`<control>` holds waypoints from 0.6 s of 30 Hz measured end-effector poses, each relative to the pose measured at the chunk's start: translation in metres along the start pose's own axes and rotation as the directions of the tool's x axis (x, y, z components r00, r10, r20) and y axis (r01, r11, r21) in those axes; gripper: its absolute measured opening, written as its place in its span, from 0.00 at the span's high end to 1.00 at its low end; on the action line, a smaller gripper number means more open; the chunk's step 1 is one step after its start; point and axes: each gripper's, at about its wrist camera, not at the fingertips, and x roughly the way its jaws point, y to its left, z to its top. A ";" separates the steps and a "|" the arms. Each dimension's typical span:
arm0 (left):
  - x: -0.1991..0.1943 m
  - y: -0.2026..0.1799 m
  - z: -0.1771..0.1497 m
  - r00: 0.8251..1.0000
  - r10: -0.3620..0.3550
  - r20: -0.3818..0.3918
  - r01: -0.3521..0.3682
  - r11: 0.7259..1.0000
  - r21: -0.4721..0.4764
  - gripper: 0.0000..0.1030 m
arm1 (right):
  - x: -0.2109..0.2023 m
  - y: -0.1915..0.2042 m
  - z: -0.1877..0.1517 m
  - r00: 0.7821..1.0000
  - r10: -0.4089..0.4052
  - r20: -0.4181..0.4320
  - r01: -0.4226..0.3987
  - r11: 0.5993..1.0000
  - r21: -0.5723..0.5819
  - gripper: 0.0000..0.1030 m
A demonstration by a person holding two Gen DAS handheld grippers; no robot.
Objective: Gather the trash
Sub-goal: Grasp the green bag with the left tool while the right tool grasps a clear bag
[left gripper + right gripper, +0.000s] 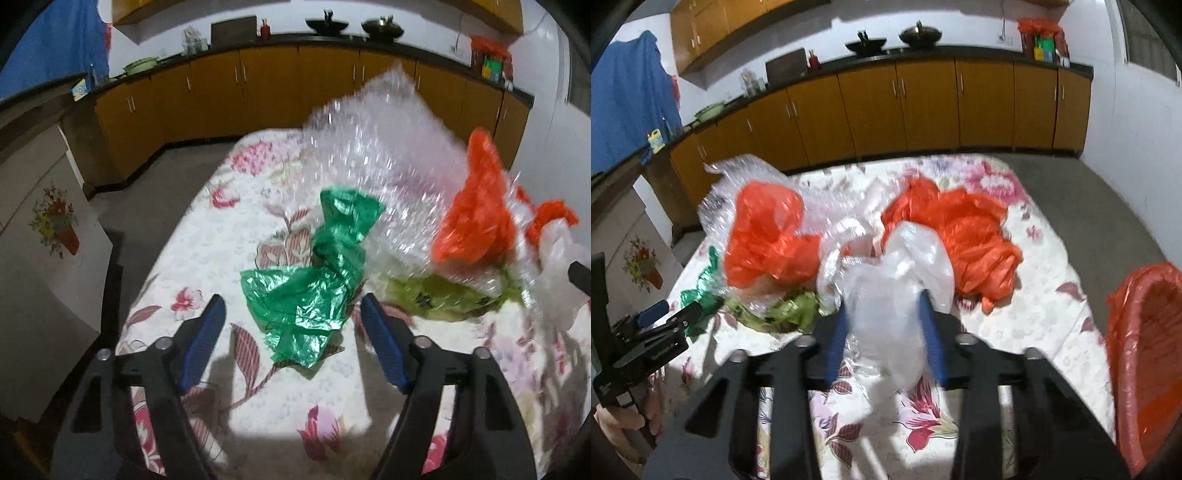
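Pinching a crinkly white plastic bag [886, 295], right claw [886, 314] closed.

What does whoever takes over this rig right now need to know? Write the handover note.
Right gripper: shut on the white plastic bag, lifted with bubble wrap trailing.
Left gripper: open, empty, just short of the green bag.
Bin with orange liner: at the table's right edge.
Left on the floral tablecloth: green bag, yellow-green wrapper, orange bags.
Nothing visibly binned yet.
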 end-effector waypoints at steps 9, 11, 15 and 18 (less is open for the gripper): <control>0.015 0.005 -0.005 0.995 -0.080 -0.063 0.079 0.997 -0.017 0.83 | -0.004 -0.011 -0.010 0.999 0.044 -0.015 -0.044 0.999 0.025 0.94; 0.015 0.006 -0.006 0.993 -0.098 -0.062 0.098 0.995 -0.015 0.95 | -0.010 -0.010 -0.012 0.999 0.050 -0.004 -0.050 0.999 0.018 0.95; 0.004 0.007 -0.012 0.993 -0.114 -0.036 0.114 0.993 -0.012 0.96 | -0.024 -0.008 -0.016 0.998 0.059 0.013 -0.059 0.998 0.006 0.95; -0.006 0.010 -0.016 0.992 -0.124 -0.011 0.123 0.992 -0.016 0.96 | -0.034 -0.008 -0.020 0.998 0.055 0.025 -0.055 0.998 -0.005 0.95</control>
